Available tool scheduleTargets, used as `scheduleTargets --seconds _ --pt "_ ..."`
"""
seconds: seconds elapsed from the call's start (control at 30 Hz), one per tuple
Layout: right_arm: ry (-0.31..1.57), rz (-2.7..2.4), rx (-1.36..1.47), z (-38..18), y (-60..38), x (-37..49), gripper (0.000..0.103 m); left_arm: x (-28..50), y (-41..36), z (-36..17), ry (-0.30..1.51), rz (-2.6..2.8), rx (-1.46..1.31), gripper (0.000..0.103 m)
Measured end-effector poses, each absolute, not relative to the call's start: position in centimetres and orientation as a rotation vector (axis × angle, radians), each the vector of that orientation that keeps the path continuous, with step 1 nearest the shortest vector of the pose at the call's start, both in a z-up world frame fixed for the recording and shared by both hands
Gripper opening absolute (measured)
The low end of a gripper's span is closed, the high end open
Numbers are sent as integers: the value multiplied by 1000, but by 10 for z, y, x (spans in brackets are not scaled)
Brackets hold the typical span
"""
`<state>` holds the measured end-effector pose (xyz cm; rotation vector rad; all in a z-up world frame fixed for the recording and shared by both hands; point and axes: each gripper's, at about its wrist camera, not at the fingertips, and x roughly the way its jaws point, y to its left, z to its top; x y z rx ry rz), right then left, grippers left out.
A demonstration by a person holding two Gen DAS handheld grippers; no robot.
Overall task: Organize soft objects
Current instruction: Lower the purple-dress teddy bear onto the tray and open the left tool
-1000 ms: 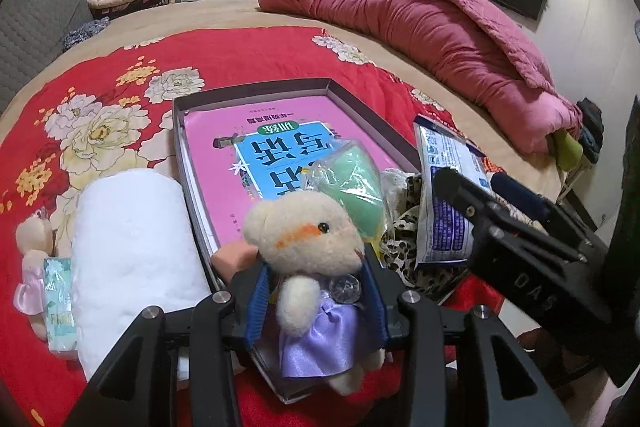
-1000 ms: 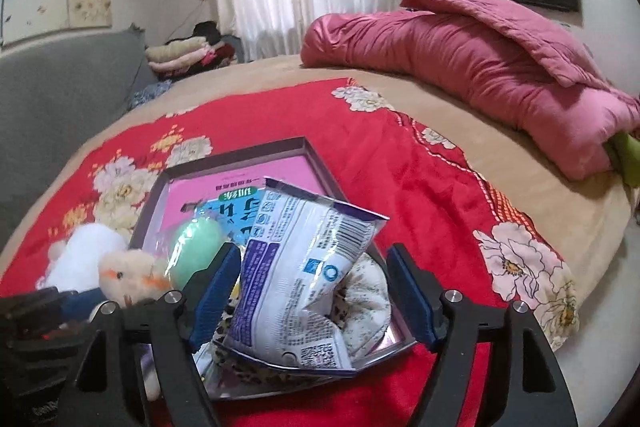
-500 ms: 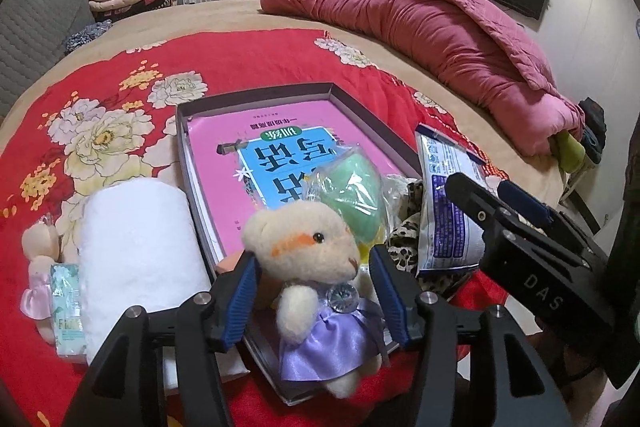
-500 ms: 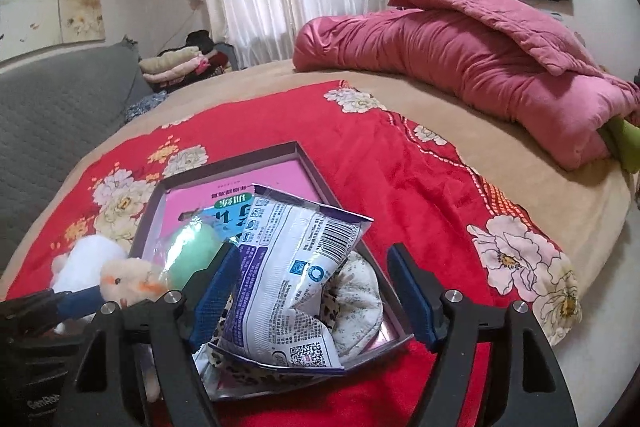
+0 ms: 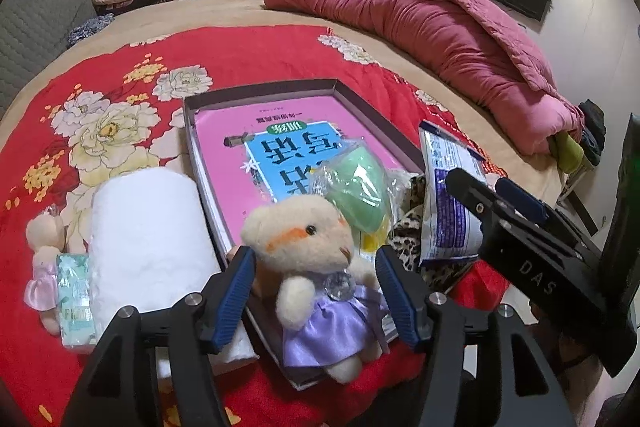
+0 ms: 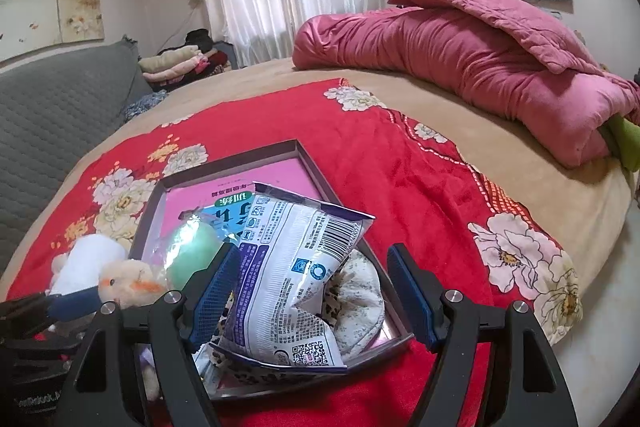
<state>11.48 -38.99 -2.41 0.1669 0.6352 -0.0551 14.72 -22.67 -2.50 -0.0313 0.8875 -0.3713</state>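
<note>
Here, on a red floral blanket (image 5: 248, 55) spread over the bed: a shallow grey box (image 5: 276, 87) lying lengthwise away from the cameras, floored by a pink booklet (image 5: 240, 125) whose blue panel of Chinese characters reads upside down from the near edge. Propped at the box's near edge, a cream plush bear in a lilac dress (image 5: 312, 267), upright, head toward the far end, face turned right, feet over the rim. Left tool (image 5: 316, 289) released, blue pads spread on either side of the bear, neither clearly pressing it. Behind the bear, a green sponge in clear wrap (image 5: 360, 187). At the box's near right corner, a leopard-print fabric piece (image 6: 356, 307) under a white-and-purple snack packet (image 6: 296, 279), long axis running from near edge to far, barcode and QR code facing up, small print too fine to read. Right tool (image 6: 312, 303) released too, pads wide on both sides of the packet; "DAS" legible on its body in the left wrist view. Outside the box, along its left side, a white rolled towel (image 5: 144, 227); further left, a small teal tissue pack (image 5: 74, 295) and a second little bear in pink (image 5: 42, 259). Across the far side of the bed, a folded pink quilt (image 5: 432, 23).
</note>
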Motion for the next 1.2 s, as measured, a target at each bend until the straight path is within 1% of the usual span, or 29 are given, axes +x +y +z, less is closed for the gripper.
scheduleTargets --seconds 1.2 --pt "580 -48 101 1 -367 102 77 127 -195 7 836 -303 -60 63"
